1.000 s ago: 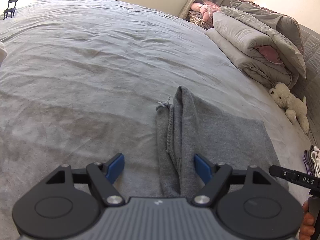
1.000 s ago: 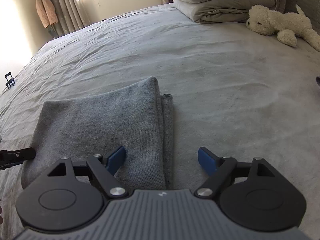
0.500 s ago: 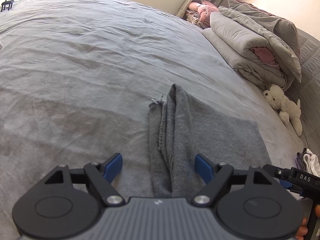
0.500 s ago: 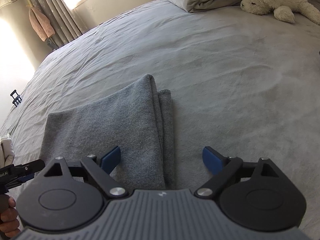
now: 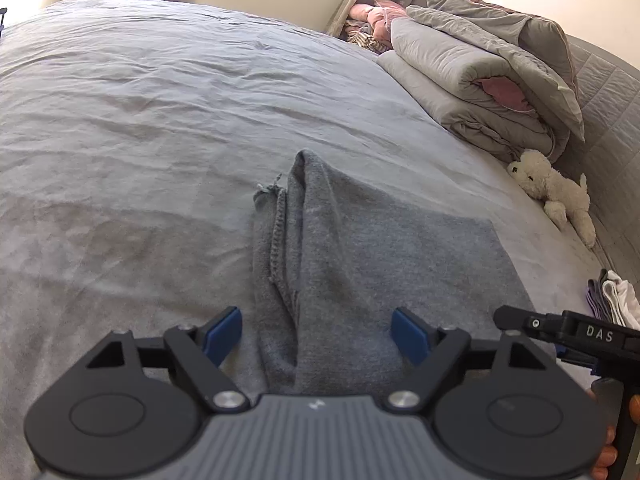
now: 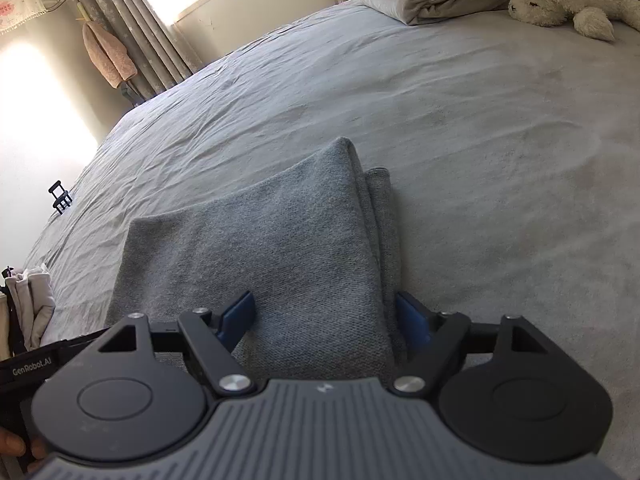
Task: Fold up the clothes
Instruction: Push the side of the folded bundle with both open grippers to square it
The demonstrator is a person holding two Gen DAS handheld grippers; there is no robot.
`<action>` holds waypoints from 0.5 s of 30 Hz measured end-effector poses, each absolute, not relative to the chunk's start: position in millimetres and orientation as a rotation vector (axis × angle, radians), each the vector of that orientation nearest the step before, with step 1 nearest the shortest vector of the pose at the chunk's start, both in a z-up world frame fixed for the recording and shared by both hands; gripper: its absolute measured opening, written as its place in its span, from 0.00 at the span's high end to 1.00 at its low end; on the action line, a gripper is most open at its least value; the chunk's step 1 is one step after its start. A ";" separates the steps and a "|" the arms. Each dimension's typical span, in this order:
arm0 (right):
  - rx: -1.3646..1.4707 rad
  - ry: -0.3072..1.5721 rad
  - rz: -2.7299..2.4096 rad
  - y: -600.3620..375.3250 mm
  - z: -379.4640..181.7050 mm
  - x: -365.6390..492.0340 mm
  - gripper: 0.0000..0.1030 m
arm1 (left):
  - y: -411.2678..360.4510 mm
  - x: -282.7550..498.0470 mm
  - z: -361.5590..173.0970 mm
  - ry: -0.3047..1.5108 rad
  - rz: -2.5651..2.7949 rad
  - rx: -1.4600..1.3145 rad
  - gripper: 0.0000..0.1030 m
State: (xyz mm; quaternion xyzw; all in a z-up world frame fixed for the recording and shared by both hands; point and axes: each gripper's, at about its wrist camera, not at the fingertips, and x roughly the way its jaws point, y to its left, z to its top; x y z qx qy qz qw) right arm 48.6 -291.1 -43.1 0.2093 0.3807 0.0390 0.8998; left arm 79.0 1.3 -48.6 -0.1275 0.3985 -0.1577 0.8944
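The left gripper [image 5: 317, 334] hangs low over the left edge of a folded grey knit garment [image 5: 360, 264], its blue-padded fingers [image 5: 222, 333] spread wide on either side of the layered, frayed hem (nothing is pinched). The garment lies flat on the wide grey bed sheet [image 5: 140, 128]. At its other edge, the right gripper [image 6: 328, 320] has its fingers [image 6: 239, 316] wide apart, straddling the stacked folds. Beyond lie a folded grey duvet [image 5: 480, 80] and a white plush toy [image 5: 556, 192].
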 end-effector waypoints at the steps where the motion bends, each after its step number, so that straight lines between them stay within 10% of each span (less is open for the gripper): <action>1: 0.442 0.788 0.082 -292.3 -43.8 48.9 0.26 | 1.2 78.4 -49.0 0.827 -0.330 -0.272 0.23; 15: 0.409 0.770 0.089 -280.0 -45.9 44.0 0.26 | -3.6 75.4 -50.5 0.812 -0.326 -0.244 0.25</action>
